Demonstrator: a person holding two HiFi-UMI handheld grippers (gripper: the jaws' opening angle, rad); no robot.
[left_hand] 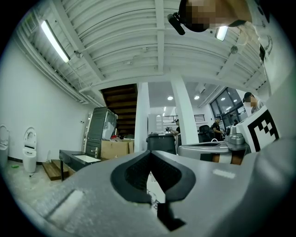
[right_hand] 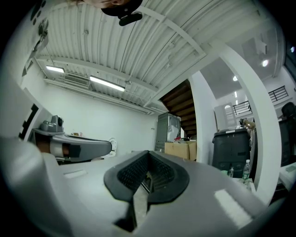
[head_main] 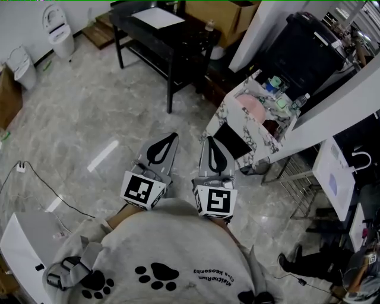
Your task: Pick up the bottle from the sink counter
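Seen from the head camera looking steeply down, a person in a light grey sweatshirt printed with black paw marks holds two grey grippers close to the chest, side by side and aimed forward over a pale marbled floor [head_main: 89,113]. Each gripper carries a white cube with black square markers.

The left gripper [head_main: 169,141] has its black ribbed fingers [left_hand: 134,173] pressed together at the tips. Its own view [left_hand: 149,155] shows nothing between them. The right gripper [head_main: 210,143] is the same: its own view [right_hand: 148,155] shows the fingers [right_hand: 162,175] fully closed and empty.

The small clear plastic bottle [head_main: 301,101] stands upright at the far right end of a white-and-black marbled sink table [head_main: 264,144]. The table lies ahead and to the right of the grippers, well apart from both. A round pink basin [head_main: 252,107] is set into this table, and pale green cups [head_main: 276,83] stand near the bottle. In the right gripper view the bottle [right_hand: 246,170] shows at the right edge, in front of a large black bin [right_hand: 230,150].

Farther ahead stands a black metal table [head_main: 178,35] with a white sheet [head_main: 157,16] on top. A brown cardboard box [head_main: 228,15] sits behind it, and a white toilet [head_main: 59,27] is at the far left.
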